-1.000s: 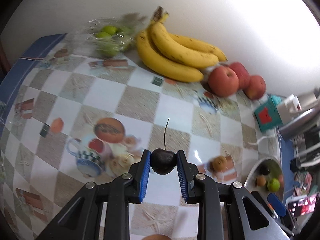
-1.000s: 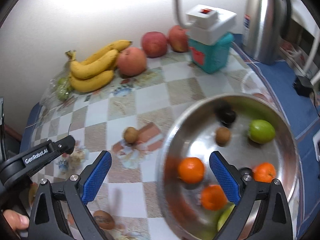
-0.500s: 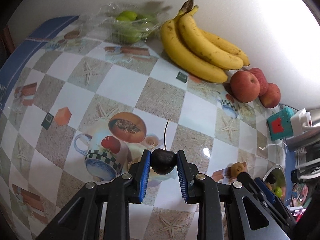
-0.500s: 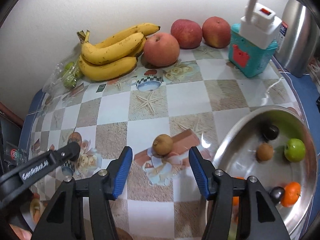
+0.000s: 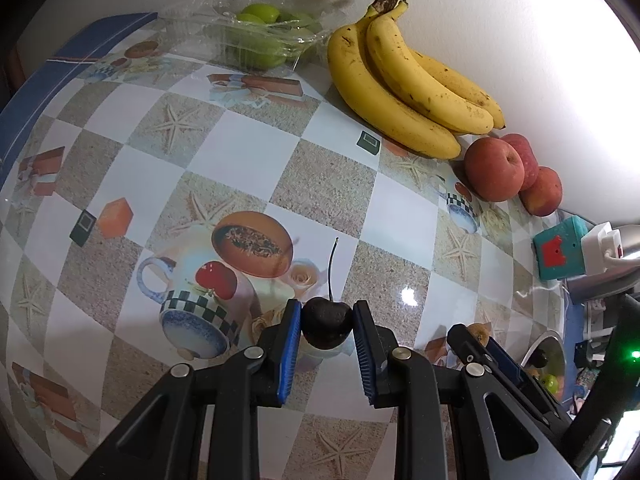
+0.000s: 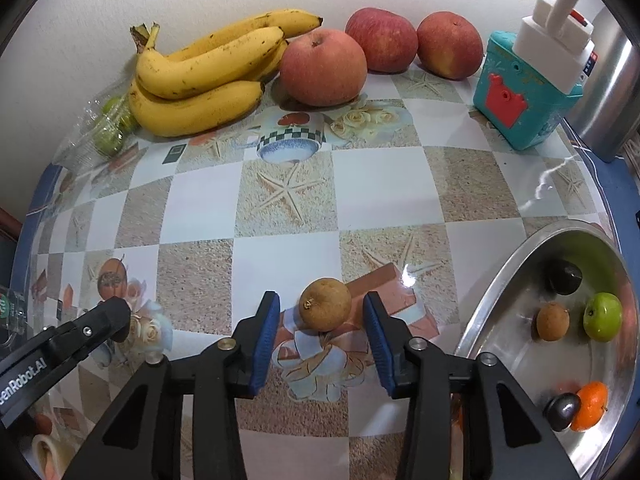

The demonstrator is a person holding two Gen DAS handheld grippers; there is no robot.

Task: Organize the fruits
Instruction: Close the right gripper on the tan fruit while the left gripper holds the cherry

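Note:
My left gripper (image 5: pixel 327 328) is shut on a dark cherry (image 5: pixel 326 326) with a long stem, held just above the patterned tablecloth. My right gripper (image 6: pixel 324 322) is open, its blue pads on either side of a small brown longan (image 6: pixel 325 309) lying on the table. A steel bowl (image 6: pixel 508 272) at the right holds a green fruit (image 6: pixel 602 317), a brown longan (image 6: pixel 552 321), an orange (image 6: pixel 590 406) and dark fruits. The left gripper's arm shows at the lower left of the right wrist view (image 6: pixel 64 340).
Against the wall stand a banana bunch (image 6: pixel 208 76), three red apples (image 6: pixel 323 67), a clear box of green fruits (image 5: pixel 256 40), a teal box (image 6: pixel 520 100) with a white plug, and a steel kettle (image 6: pixel 612 80).
My right gripper has moved forward and lower, so the longan now sits between its pads. My left gripper with the cherry has come lower and nearer the table.

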